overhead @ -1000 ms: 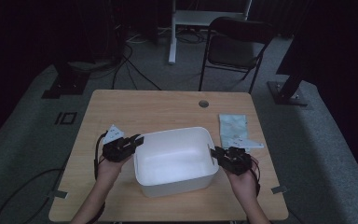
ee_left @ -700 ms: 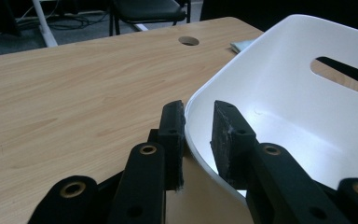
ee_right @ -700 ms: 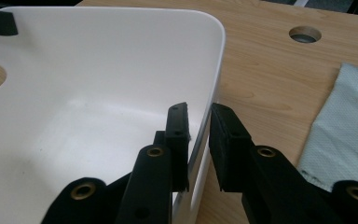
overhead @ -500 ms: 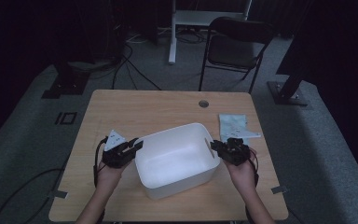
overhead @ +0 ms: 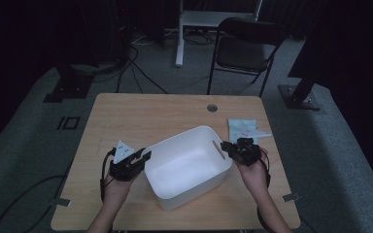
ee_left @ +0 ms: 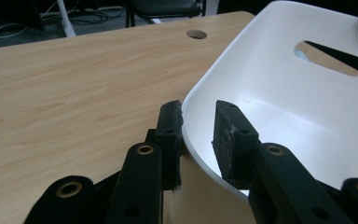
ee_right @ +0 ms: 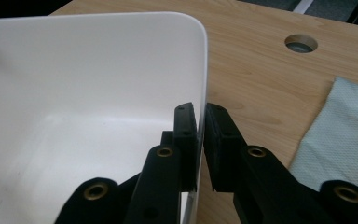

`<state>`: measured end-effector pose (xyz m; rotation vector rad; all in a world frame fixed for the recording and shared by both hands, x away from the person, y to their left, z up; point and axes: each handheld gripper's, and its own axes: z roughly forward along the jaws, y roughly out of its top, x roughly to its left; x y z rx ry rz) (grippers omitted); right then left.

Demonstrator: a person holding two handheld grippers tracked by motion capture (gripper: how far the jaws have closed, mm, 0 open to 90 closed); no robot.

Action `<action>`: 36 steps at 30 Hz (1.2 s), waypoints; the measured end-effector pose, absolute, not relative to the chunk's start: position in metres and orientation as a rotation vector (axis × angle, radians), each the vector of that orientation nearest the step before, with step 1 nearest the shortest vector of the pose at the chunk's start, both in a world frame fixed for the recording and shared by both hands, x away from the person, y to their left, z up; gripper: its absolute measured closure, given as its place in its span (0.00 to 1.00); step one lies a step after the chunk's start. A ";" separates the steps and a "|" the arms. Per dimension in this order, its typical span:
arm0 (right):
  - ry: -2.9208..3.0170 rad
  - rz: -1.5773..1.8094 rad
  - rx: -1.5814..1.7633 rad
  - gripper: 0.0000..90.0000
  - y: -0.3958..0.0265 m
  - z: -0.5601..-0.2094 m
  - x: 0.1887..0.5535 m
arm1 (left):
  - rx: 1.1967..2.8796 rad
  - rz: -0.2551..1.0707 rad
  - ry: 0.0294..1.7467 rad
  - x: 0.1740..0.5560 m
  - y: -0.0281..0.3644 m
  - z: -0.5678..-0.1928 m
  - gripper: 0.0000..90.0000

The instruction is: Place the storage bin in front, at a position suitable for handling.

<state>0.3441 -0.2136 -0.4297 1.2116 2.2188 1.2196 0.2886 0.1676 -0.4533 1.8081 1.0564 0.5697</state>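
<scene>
A white plastic bin (overhead: 187, 165) stands skewed on the wooden table (overhead: 150, 111), and nothing shows inside it. My left gripper (overhead: 143, 156) straddles its left rim. In the left gripper view the left gripper (ee_left: 198, 126) is open: the outer pad (ee_left: 172, 135) touches the bin (ee_left: 284, 93) at its rim, and the inner pad stands off the wall. My right gripper (overhead: 225, 145) is at the right end by the handle slot. In the right gripper view the right gripper (ee_right: 200, 126) has just closed its jaws on the bin (ee_right: 74, 84), pinching the thin rim.
A pale blue cloth (overhead: 245, 128) lies flat on the table just beyond my right gripper, and the right gripper view has the cloth (ee_right: 340, 135) too. A round cable hole (overhead: 212, 108) sits near the table's far edge. A folding chair (overhead: 247, 48) stands behind the table.
The bin has turned counter-clockwise. Its right end swung away from the person with the right gripper, while its left end and the left gripper came nearer.
</scene>
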 end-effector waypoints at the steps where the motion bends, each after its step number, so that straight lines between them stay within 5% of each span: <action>1: 2.215 1.218 1.215 0.94 -0.214 -0.430 0.345 | 1.812 0.570 1.056 0.287 0.166 -0.453 0.80; 16: 2.204 1.253 1.228 0.95 -0.216 -0.432 0.346 | 1.802 0.526 1.061 0.293 0.165 -0.456 0.75; 25: 2.208 1.268 1.235 0.94 -0.218 -0.431 0.339 | 1.834 0.556 1.064 0.298 0.168 -0.452 0.89; 36: 2.225 1.322 1.254 0.90 -0.208 -0.434 0.322 | 1.860 0.531 1.016 0.308 0.188 -0.452 0.90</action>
